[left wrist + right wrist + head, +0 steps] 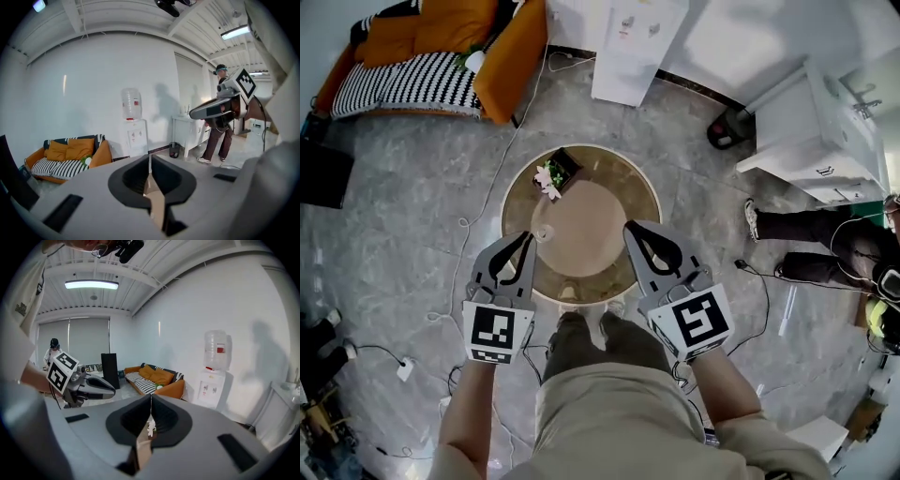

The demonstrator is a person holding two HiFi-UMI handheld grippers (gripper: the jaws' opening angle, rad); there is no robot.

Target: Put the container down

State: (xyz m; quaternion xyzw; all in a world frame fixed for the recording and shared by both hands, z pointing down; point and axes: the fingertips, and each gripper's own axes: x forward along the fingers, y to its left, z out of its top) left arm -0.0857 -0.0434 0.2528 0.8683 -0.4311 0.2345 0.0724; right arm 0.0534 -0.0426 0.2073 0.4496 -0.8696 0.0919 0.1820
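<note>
Container (543, 232) sits on table (648, 202) just beside left tool (528, 241), jaws pressed together

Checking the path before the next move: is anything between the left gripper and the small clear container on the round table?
Nothing visible does. The small clear container stands on the round table right beside the tips of the left gripper, which is shut and empty. The flower pot sits farther back, off that line.

Orange sofa (502, 66), water dispenser (633, 47) and white cabinet (811, 131) line the wall (84, 84) — cables (473, 216) cross the floor (403, 234).
</note>
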